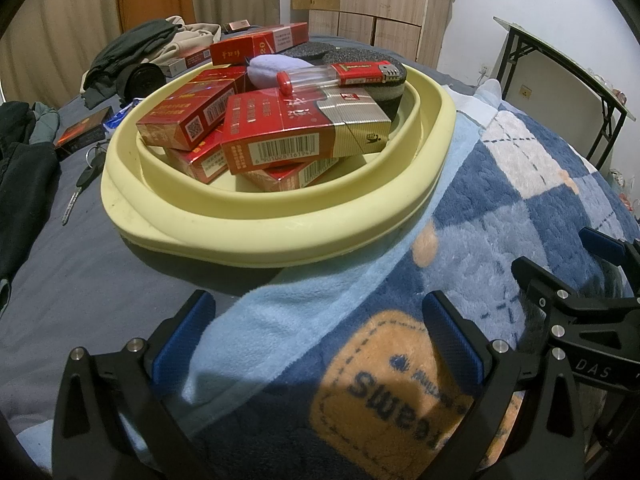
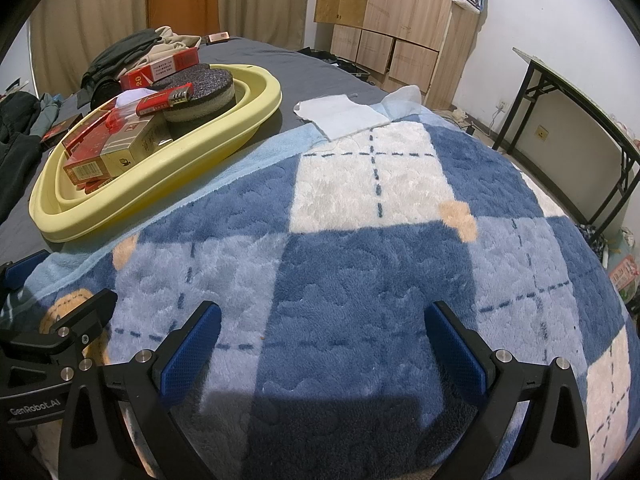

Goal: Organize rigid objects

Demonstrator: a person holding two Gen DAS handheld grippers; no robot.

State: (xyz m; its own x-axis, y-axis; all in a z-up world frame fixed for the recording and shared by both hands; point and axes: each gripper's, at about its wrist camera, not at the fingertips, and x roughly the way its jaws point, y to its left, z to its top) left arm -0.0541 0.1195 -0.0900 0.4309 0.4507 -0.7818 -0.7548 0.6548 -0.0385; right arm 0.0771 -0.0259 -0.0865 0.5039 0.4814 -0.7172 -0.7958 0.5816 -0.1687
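Fleece blanket (image 2: 360,208): blue, white and pale-blue checks, covers the near part of the bed; both claws hover over it, touching nothing.
Bed sheet (image 1: 72,264): grey, bare to the left of the blanket; the basin sits on it, its right edge just over the blanket's pale border.
Basin (image 1: 280,236): pale yellow, oval, shallow, with an inner ridge; already heaped.
Sponge (image 2: 208,84): dark, round, thick, at the far end of the basin.
Red packs (image 1: 280,136): several, stacked loosely and tilted in the basin; one gold-and-red pack on top, barcode facing the camera.
Lighter (image 1: 344,74): red with a clear body, lying across the top of the heap, resting on the sponge and a pack.
Dark box (image 1: 82,136): on the sheet, left of the basin, apart from it; keys (image 1: 86,172) just beside it.
Left claw (image 1: 316,340): spread wide, empty, aimed at the basin.
Right claw (image 2: 324,344): spread wide, empty, over blanket only.
Judgement: most items look gathered; the dark box seems the likely remainder.
Method note: approach the box from above with the left claw, pinch its narrow sides, set it low in the basin; avoid nudging the lighter, which sits loose.
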